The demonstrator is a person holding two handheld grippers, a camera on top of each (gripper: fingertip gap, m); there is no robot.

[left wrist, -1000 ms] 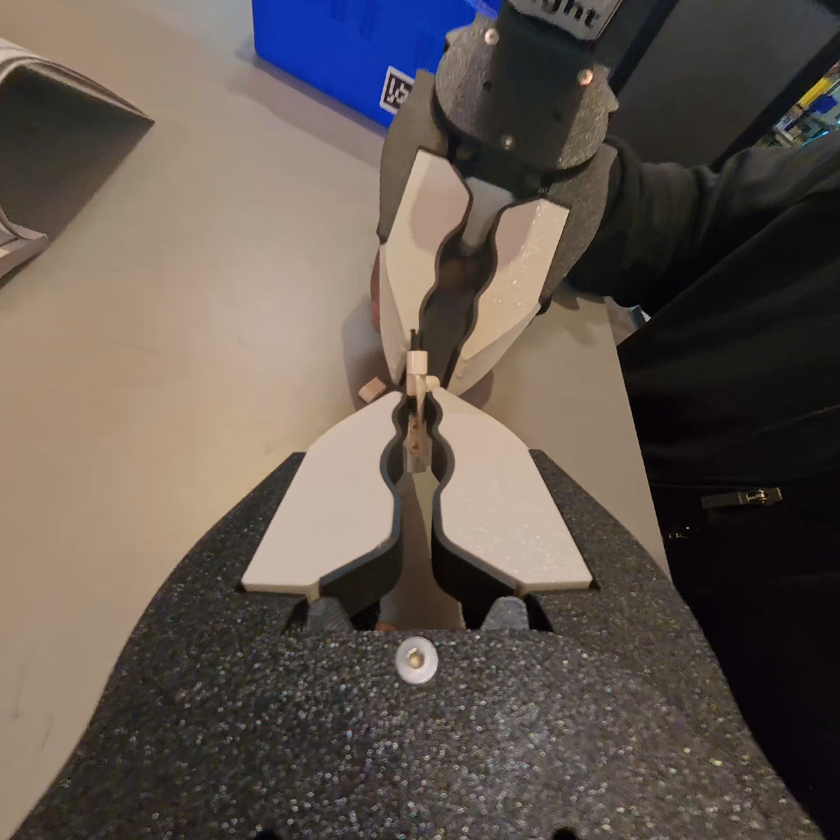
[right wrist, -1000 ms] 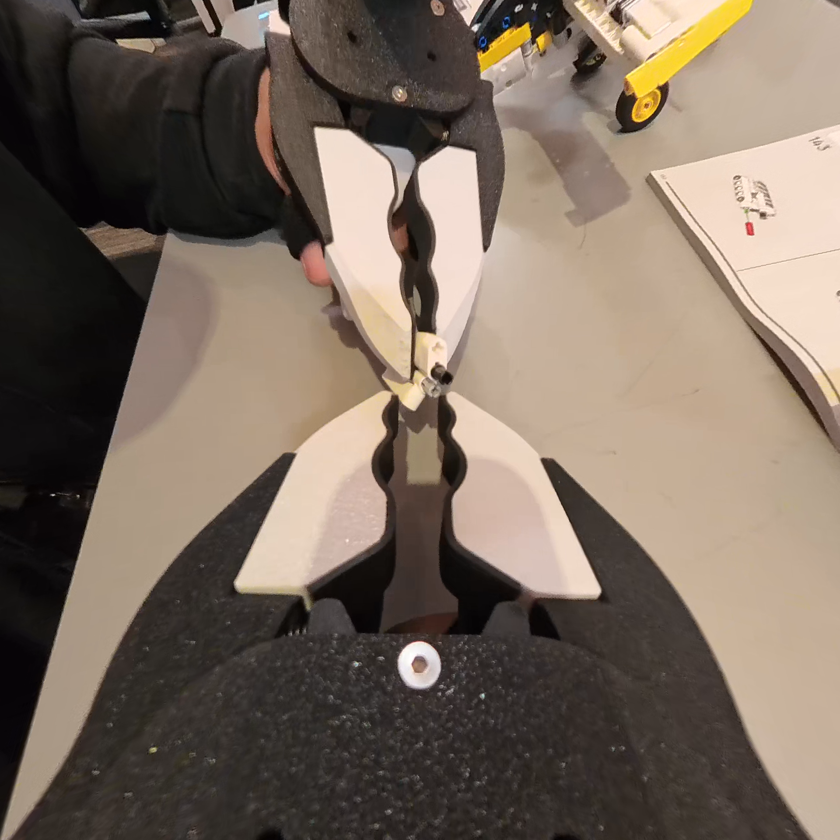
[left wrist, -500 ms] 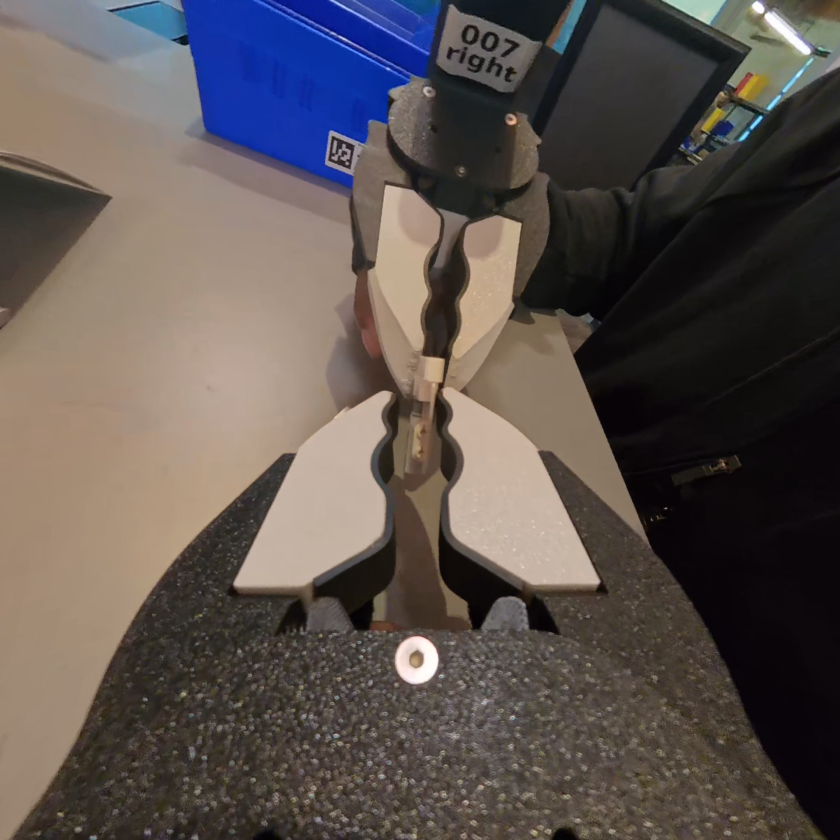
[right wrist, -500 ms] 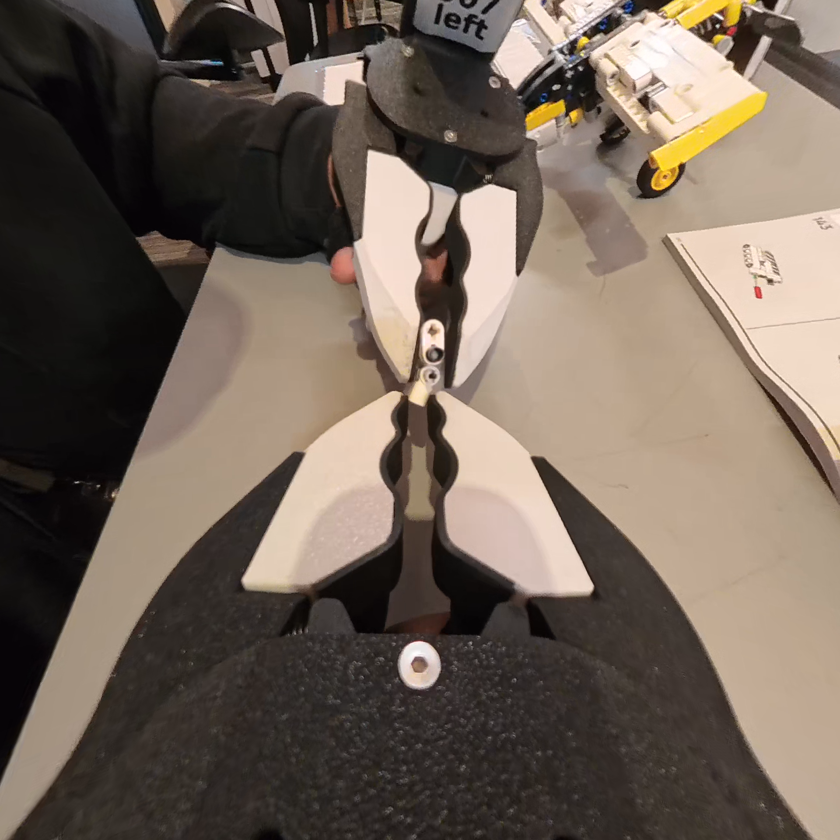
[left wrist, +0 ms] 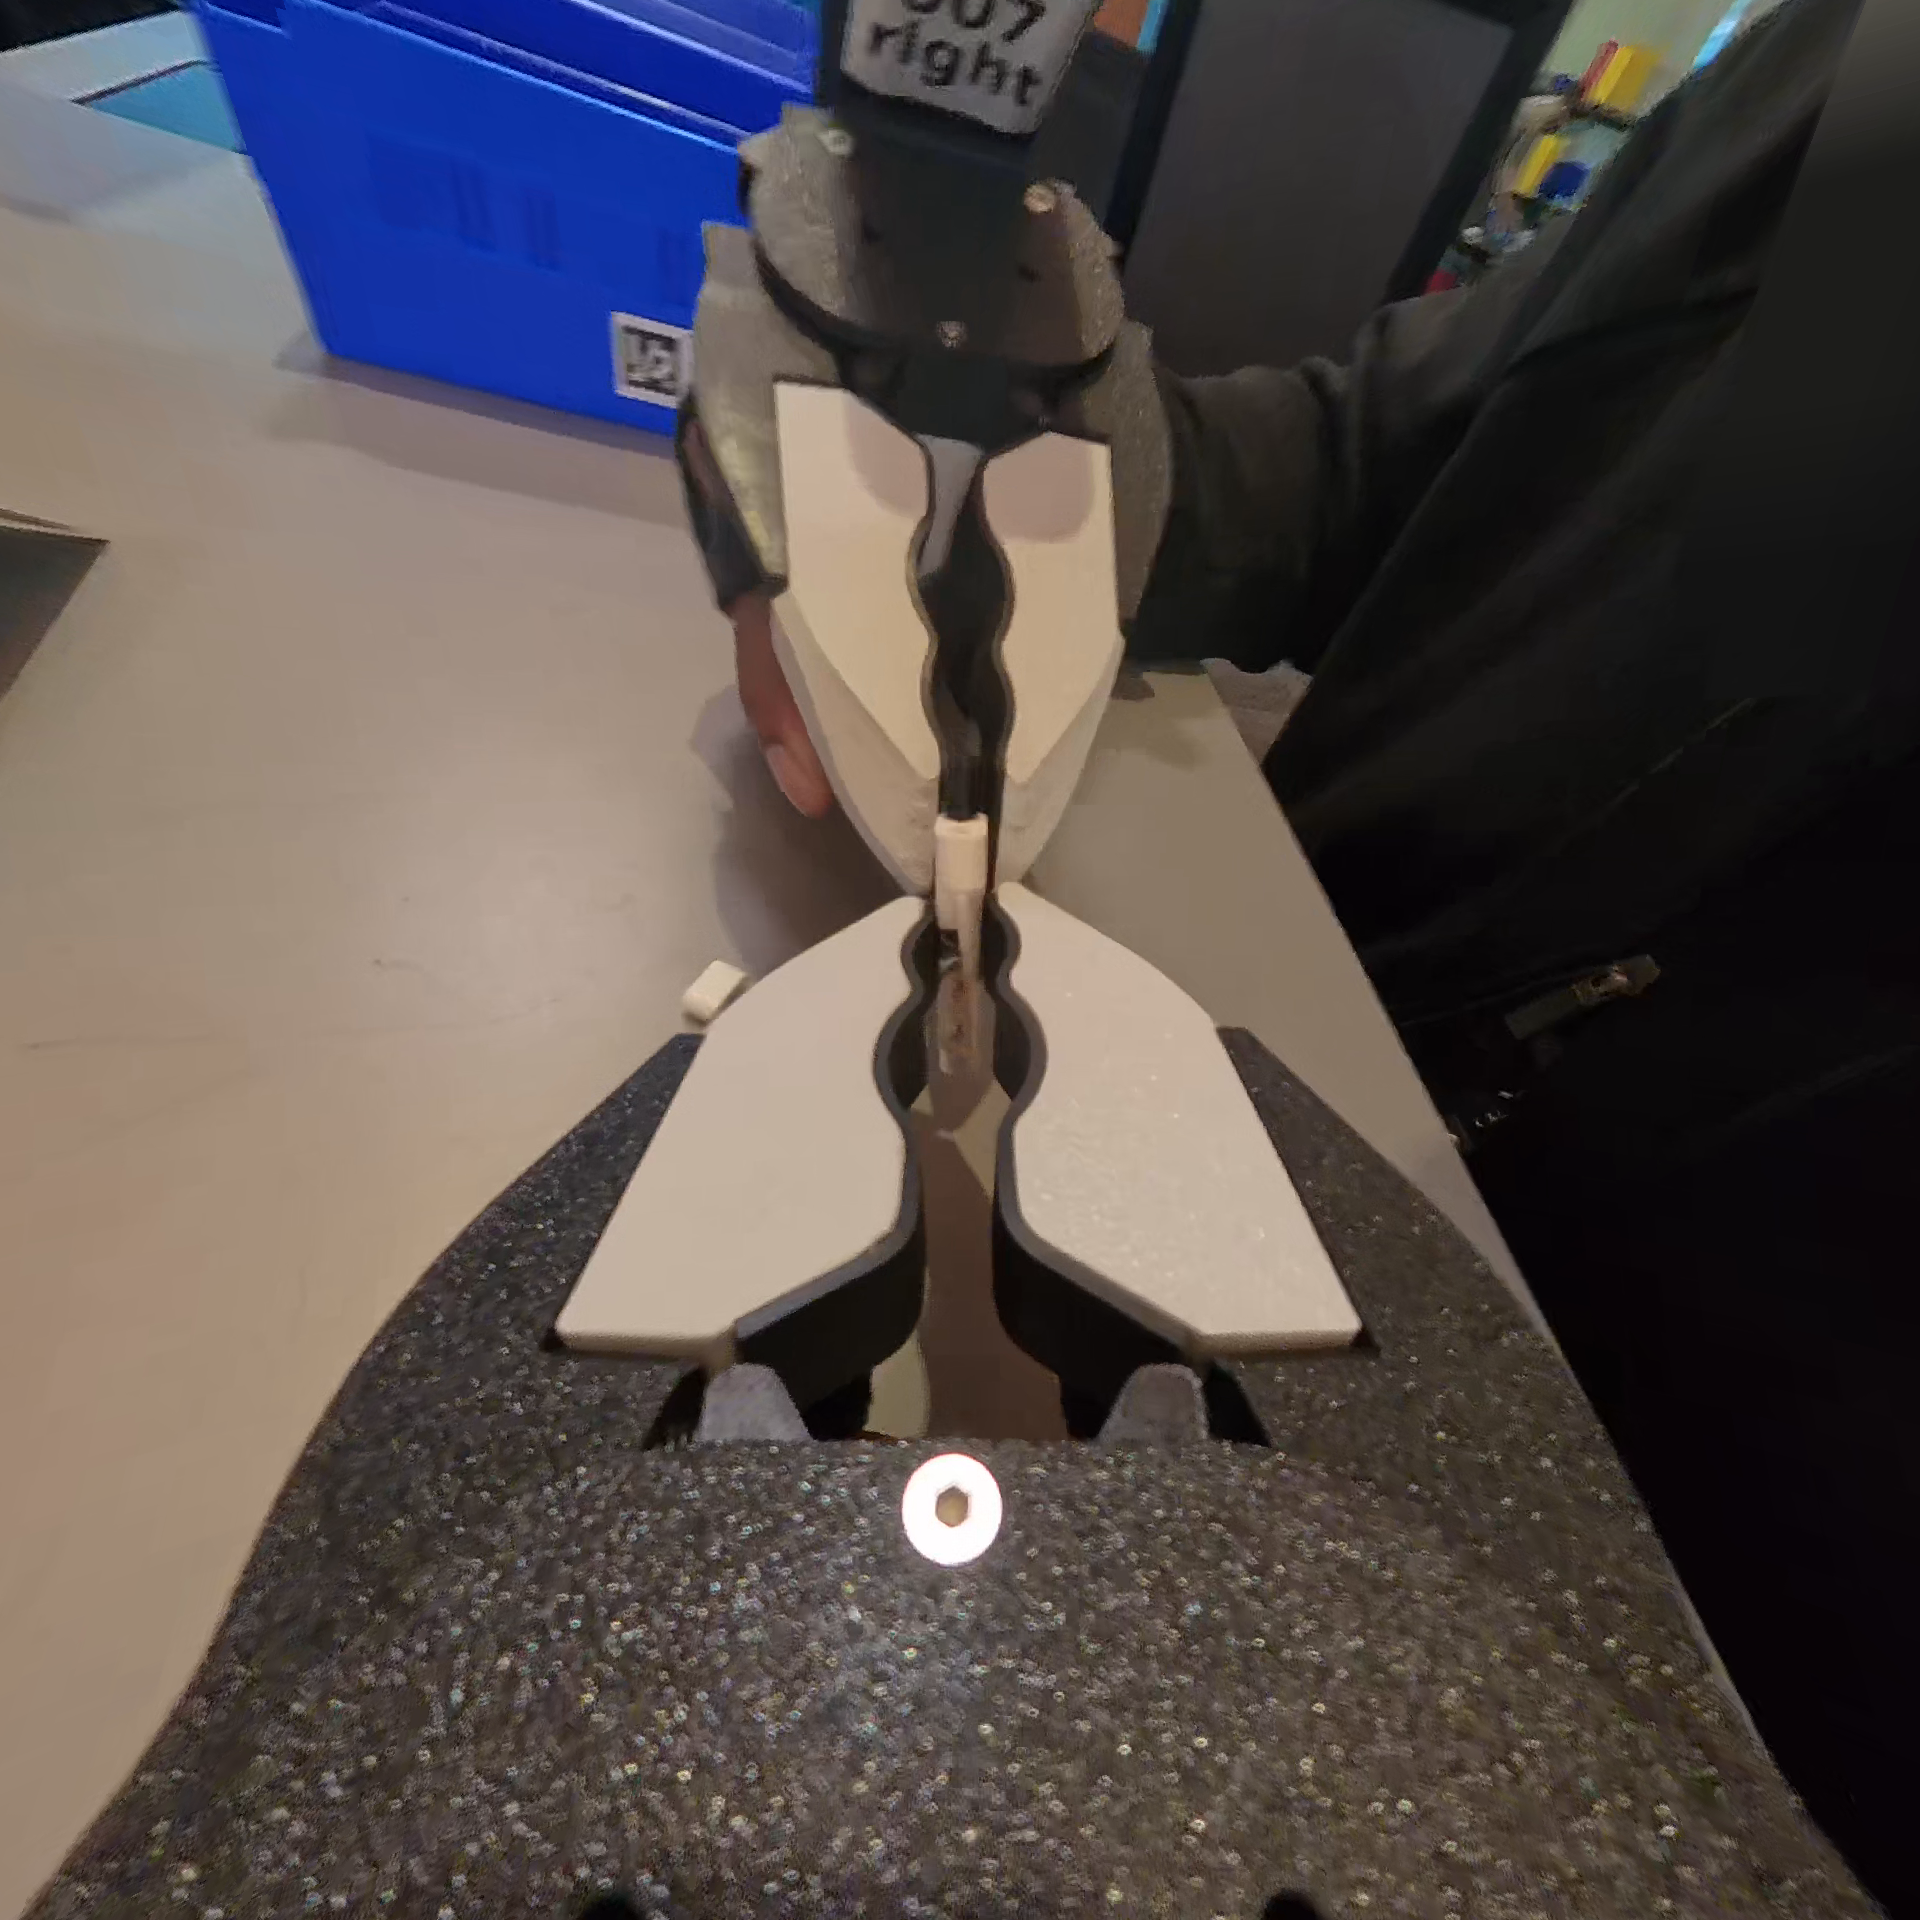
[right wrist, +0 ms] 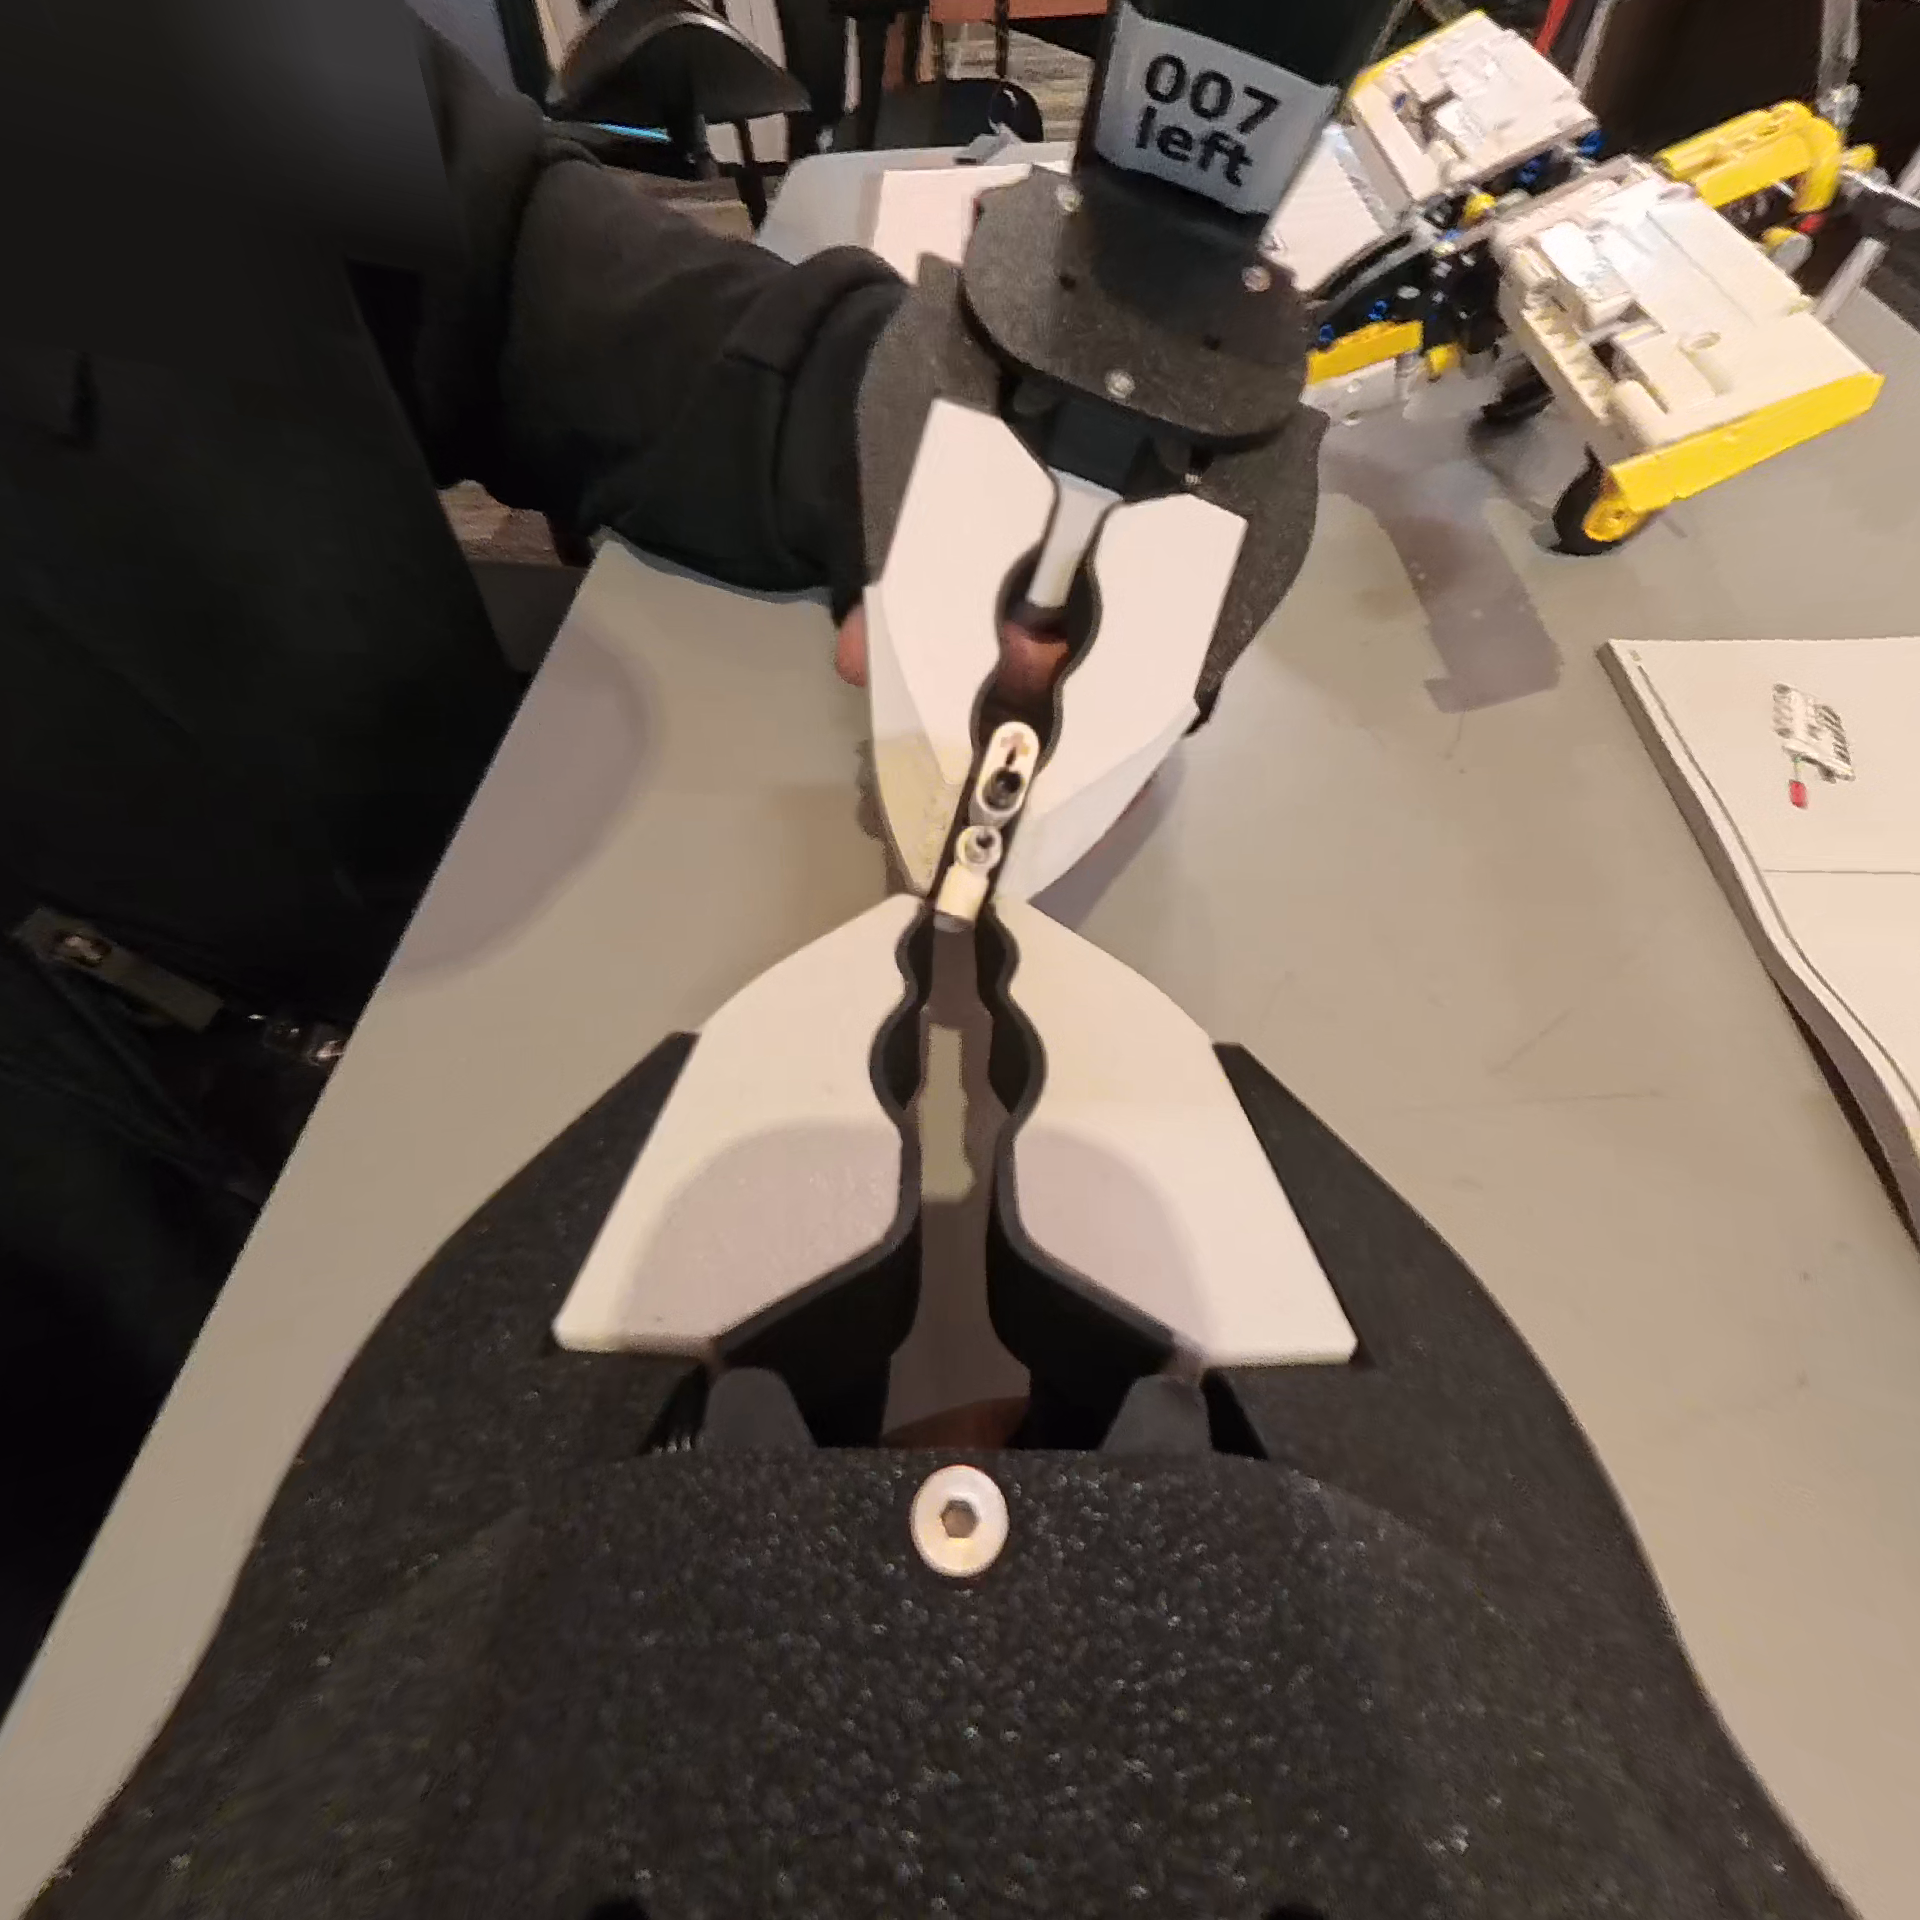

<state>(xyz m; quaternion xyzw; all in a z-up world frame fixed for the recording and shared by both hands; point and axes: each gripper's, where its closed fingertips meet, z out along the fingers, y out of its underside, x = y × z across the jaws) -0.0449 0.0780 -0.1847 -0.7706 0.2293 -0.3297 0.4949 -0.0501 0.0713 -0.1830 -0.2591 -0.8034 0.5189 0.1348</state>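
While your left gripper (left wrist: 958, 914) and right gripper (right wrist: 961, 914) meet tip to tip above the surface's (left wrist: 312, 831) near edge, both jaws stand nearly closed: left pinching a white pin-holed beam (right wrist: 1013, 774), right pinching a small white connector (left wrist: 958, 857) joined to it.

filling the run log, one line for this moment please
left gripper: shut on white beam | right gripper: shut on white connector | tips meeting above table

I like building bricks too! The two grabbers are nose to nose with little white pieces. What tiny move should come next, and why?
Probably a gentle push straight together. The left gripper pinches a white holed beam, the right gripper pinches a small white connector, and they sit end to end, tips almost touching above the grey table. Whether they are fully seated cannot be told.
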